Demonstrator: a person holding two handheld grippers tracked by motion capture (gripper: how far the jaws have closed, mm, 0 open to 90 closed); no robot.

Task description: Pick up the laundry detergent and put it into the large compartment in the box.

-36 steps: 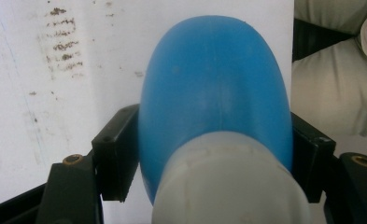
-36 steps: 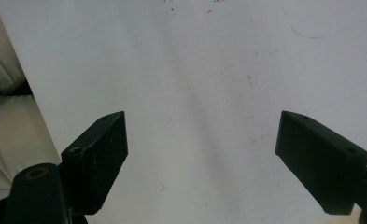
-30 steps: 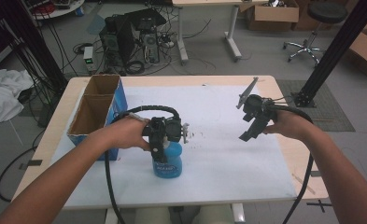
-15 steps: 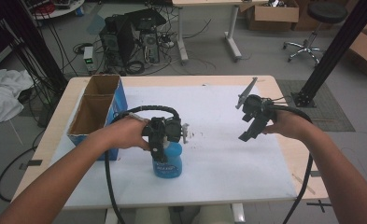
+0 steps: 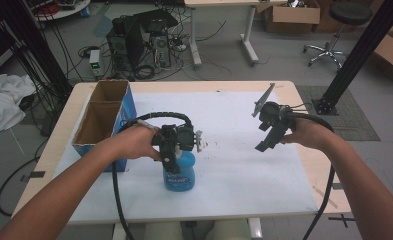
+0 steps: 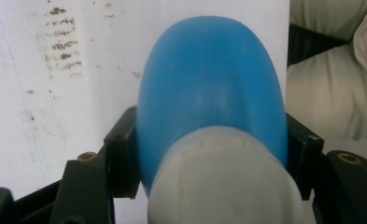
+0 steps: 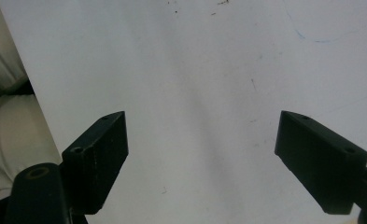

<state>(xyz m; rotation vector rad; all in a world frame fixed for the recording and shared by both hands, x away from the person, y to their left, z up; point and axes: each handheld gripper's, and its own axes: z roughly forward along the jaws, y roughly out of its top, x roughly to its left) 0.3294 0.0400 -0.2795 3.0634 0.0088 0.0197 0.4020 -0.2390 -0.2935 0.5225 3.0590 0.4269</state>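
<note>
While standing near the table's (image 5: 284, 172) near edge, blue bottle (image 5: 180, 172) sitting between left gripper's (image 6: 209, 163) jaws, both pressing its sides, right gripper (image 7: 202, 158) hovering far right, jaws gaping wide.

From above, the left gripper (image 5: 172, 152) covers the top of the blue plastic bottle (image 5: 180, 175), whose white cap (image 6: 225, 186) runs off the left gripper view's bottom edge.

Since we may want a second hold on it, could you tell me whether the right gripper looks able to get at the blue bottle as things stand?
Probably yes. The right gripper is open and holds nothing, and bare white table lies between it and the blue bottle. The left gripper clamps the bottle's upper part, so only the lower body looks free.
</note>
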